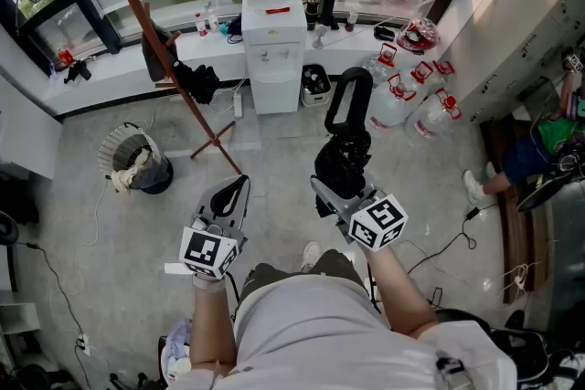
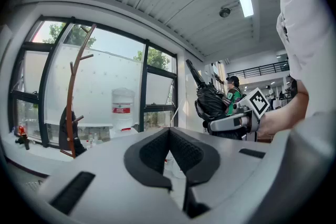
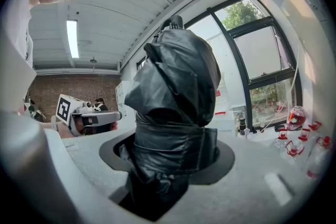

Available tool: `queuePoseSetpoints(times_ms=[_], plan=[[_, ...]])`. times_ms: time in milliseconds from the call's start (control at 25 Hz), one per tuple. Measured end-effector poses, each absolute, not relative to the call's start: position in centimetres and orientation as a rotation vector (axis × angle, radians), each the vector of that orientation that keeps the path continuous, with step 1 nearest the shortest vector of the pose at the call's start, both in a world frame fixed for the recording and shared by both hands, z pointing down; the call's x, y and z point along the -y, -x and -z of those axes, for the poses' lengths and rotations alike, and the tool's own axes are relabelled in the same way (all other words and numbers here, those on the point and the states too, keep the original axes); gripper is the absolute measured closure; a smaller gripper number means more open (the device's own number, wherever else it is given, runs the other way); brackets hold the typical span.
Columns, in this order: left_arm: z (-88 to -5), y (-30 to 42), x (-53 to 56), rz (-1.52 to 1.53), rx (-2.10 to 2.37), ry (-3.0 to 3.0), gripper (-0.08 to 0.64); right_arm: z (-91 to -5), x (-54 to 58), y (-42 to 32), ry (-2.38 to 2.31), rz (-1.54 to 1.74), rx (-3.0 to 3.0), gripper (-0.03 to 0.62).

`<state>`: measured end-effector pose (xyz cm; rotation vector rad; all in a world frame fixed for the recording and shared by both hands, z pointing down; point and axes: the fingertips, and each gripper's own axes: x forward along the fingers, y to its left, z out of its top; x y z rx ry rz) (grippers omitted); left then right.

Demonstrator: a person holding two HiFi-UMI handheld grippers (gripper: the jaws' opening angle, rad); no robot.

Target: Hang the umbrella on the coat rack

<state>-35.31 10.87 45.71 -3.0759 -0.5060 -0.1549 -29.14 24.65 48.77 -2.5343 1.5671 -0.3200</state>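
Note:
A folded black umbrella (image 1: 344, 162) stands upright in my right gripper (image 1: 335, 195), which is shut on its wrapped body; its loop handle (image 1: 348, 100) points up. In the right gripper view the umbrella (image 3: 178, 81) fills the space between the jaws of the right gripper (image 3: 173, 165). The brown wooden coat rack (image 1: 146, 23) leans across the far left, with a dark bag (image 1: 192, 79) hanging on it. My left gripper (image 1: 232, 195) is held beside the right one, shut and empty, with the left gripper (image 2: 169, 134) aimed toward the rack (image 2: 71, 102).
A white water dispenser (image 1: 272, 32) stands at the window wall straight ahead. Several water jugs (image 1: 407, 105) sit to its right. A wire waste basket (image 1: 133, 162) stands on the floor at left. Cables (image 1: 448, 242) lie at right, near a seated person (image 1: 548, 142).

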Motion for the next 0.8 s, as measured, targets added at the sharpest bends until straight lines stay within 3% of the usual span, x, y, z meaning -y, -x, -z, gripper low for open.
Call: queuePoseSetpoints(times_ms=[800], plan=[[-48.6,24.2,-17.7,0.289,0.388,3.012,0.558,-52.5,-32.7,20.8,2.467,0.360,-1.629,0.330]])
